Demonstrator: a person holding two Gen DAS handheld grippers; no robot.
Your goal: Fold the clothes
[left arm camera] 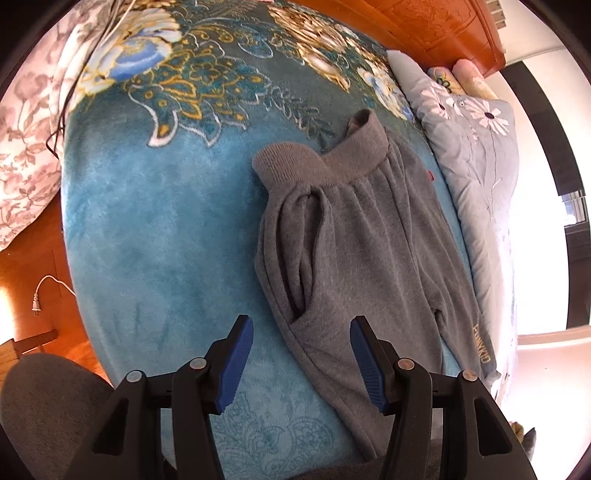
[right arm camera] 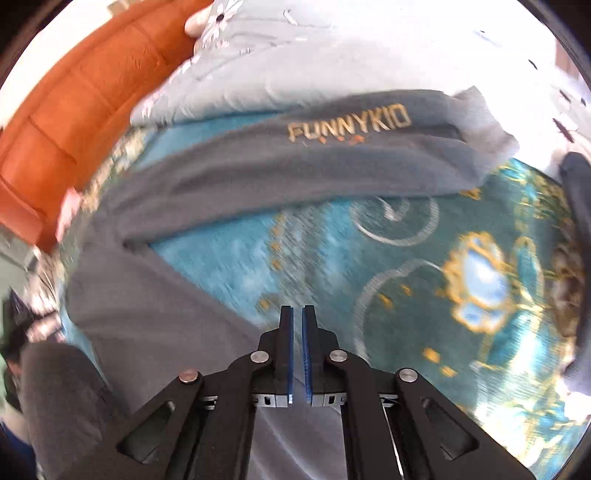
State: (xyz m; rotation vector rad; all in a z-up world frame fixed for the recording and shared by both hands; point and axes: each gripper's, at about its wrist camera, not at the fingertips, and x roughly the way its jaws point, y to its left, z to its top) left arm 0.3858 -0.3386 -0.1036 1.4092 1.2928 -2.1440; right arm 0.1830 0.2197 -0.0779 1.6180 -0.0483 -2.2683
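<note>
**Grey trousers spread on the bed, both tongs empty**

A pair of grey fleece trousers (left arm camera: 354,236) lies flat on a teal plush blanket (left arm camera: 155,229) patterned with gold and blue flowers. The ribbed waistband (left arm camera: 325,158) is at the far end in the left wrist view, and a side pocket gapes along the near edge. Gold lettering (right arm camera: 349,125) reading FUNNYKID runs down one leg, which rests close against a pale blue quilt (left arm camera: 480,166) with white daisies along the far side of the bed. An orange wooden headboard (left arm camera: 436,29) stands behind it.

The left gripper (left arm camera: 302,363) hangs over the trousers' lower edge with its blue pads spread apart, nothing between them, the cloth beneath but untouched. The right gripper (right arm camera: 297,354) has its pads drawn almost together with only a thin gap and no cloth in it, above bare blanket just beside a grey trouser leg (right arm camera: 147,314). Its view is smeared by motion.
</note>
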